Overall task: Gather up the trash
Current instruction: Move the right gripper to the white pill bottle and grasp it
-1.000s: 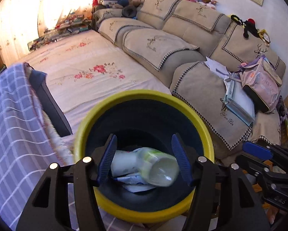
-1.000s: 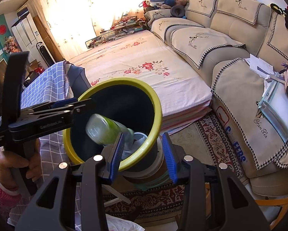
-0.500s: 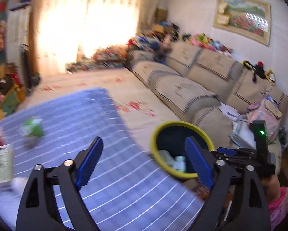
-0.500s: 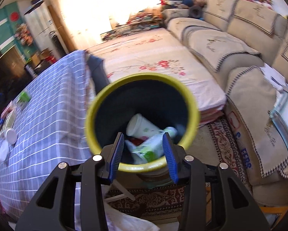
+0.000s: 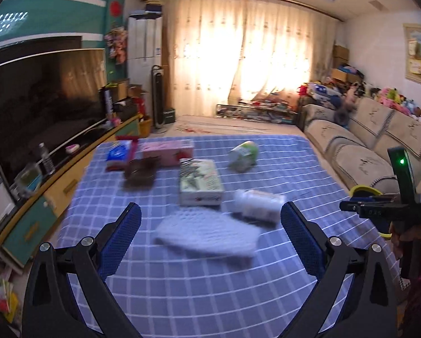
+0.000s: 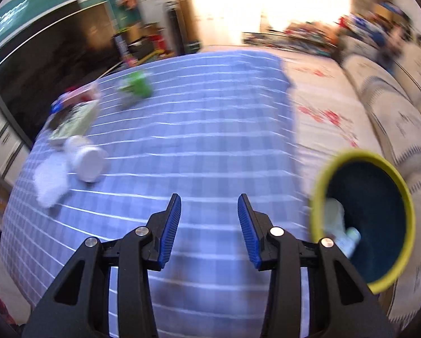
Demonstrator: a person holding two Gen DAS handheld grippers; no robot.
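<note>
Left hand-held gripper (image 5: 210, 236) opening wide, empty — right hand-held gripper (image 6: 209, 226) part-open, holding nothing.

left hand-held gripper (image 5: 210, 239): swung from bin (image 6: 362, 219) to table (image 5: 309, 155) | jaws opening, empty

near cloth (image 5: 210, 295) bare, free | mid: tissue (image 5: 207, 235), bottle (image 5: 256, 204), box (image 5: 200, 181) block
</note>
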